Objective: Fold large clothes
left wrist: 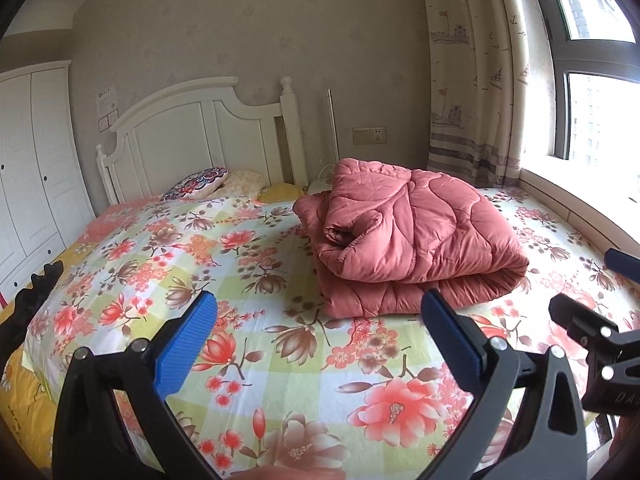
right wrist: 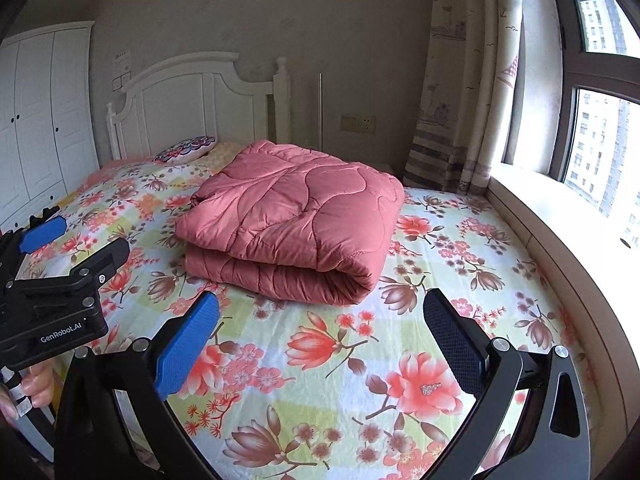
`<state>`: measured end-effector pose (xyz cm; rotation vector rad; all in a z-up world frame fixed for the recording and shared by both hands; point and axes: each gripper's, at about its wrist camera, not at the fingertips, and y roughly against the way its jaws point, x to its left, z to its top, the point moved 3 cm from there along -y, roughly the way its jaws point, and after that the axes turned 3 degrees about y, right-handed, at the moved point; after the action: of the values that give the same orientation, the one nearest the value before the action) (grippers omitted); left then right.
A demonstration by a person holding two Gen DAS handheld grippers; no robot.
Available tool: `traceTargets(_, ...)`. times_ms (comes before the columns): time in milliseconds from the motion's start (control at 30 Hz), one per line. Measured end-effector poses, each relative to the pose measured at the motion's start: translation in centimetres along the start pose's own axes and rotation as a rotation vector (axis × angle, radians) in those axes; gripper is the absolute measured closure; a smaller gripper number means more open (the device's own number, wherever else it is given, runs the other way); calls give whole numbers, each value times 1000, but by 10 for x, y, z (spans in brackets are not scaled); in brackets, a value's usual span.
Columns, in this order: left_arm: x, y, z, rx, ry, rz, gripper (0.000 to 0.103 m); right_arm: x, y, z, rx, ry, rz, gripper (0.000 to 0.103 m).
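Observation:
A salmon-pink quilted comforter (left wrist: 412, 236) lies folded in a thick bundle on the floral bedsheet (left wrist: 168, 248), toward the bed's far right. In the right wrist view the comforter (right wrist: 288, 216) shows a rounded fold edge facing me. My left gripper (left wrist: 320, 320) hovers open just short of the bundle, nothing between its blue pads. My right gripper (right wrist: 320, 328) is also open and empty, a little in front of the fold. Each gripper shows in the other's view: the left gripper (right wrist: 80, 244) at the left edge, the right gripper (left wrist: 596, 284) at the right edge.
A white headboard (left wrist: 208, 128) and pillows (left wrist: 200, 186) are at the bed's far end. A white wardrobe (left wrist: 32, 168) stands on the left. A curtain (left wrist: 472, 80) and window sill (right wrist: 560, 232) run along the right. A hand (right wrist: 36, 384) holds the left gripper's handle.

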<state>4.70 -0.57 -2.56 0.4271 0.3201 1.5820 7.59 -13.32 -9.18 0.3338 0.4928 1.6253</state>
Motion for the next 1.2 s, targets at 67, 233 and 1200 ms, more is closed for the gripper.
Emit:
traceTargets(67,1,0,0,1,3,0,2,2,-1,-1,3,6,4,5)
traceTargets(233,0,-1,-1,6,3,-3,2,3,-2,-2,6,6,8,5)
traceTargets(1200,-2,0,-1,9,5,0,2,8,-5,-5,18,-5,17,5)
